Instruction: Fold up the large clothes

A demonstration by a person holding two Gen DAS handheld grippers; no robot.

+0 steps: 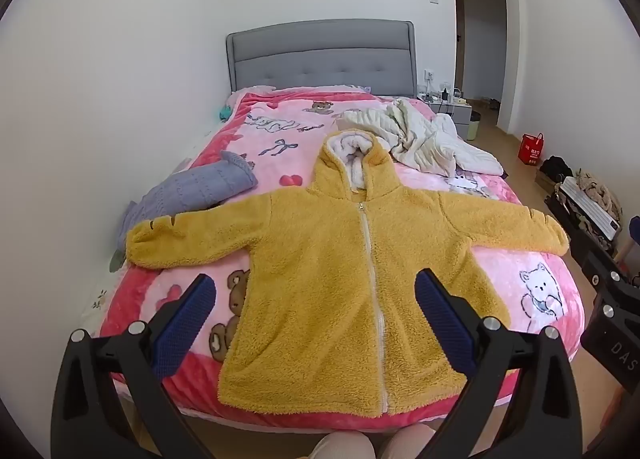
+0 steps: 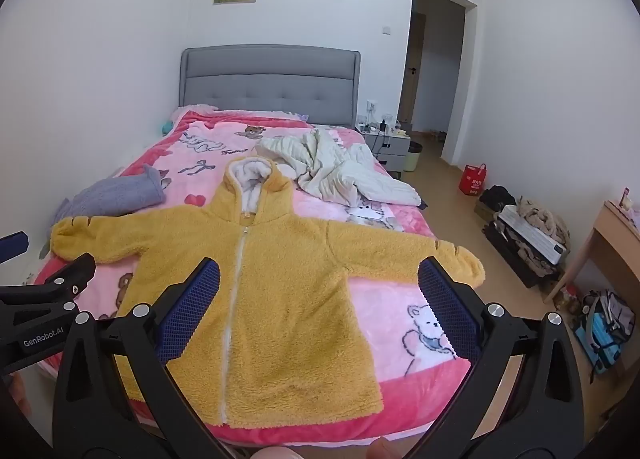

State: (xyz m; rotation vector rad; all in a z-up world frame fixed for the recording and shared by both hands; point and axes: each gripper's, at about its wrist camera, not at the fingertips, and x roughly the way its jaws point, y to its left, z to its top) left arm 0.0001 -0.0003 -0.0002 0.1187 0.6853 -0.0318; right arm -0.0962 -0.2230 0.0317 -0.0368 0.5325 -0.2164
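Observation:
A yellow fleece hooded jacket [image 1: 340, 267] [image 2: 272, 283] lies flat and face up on the pink blanket [image 1: 532, 283] [image 2: 384, 299], zipper shut, both sleeves spread out sideways, hood toward the headboard. My left gripper [image 1: 316, 291] hovers open above the jacket's lower half near the foot of the bed, nothing between its blue pads. My right gripper [image 2: 320, 283] also stands open above the jacket's right side, holding nothing. The left gripper's body [image 2: 44, 307] shows at the left edge of the right wrist view.
A grey knitted garment [image 1: 192, 191] [image 2: 116, 191] lies left of the jacket and a crumpled cream quilt [image 1: 420, 139] [image 2: 340, 171] behind it. A wall runs along the bed's left side. Right of the bed are a red bag [image 2: 472, 179], piled belongings [image 2: 528, 235] and a wooden desk [image 2: 612, 239].

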